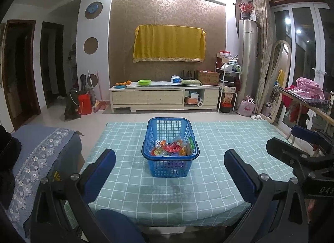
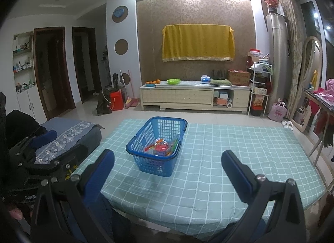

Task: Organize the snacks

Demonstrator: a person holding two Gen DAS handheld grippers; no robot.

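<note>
- The left gripper (image 1: 169, 175) hangs over the near table edge, its 2 blue-padded fingers spread wide and holding nothing.
- The right gripper (image 2: 167, 174) is just as wide apart and empty.
- The teal checked tablecloth (image 1: 219, 159) carries 1 blue plastic mesh basket (image 1: 170, 168).
- The bright snack packets (image 1: 173, 149) lie jumbled inside; perhaps 6, the mesh hides some.
- Best approach, I judge: descend from above, pinching 1 top packet without nudging the basket.
</note>
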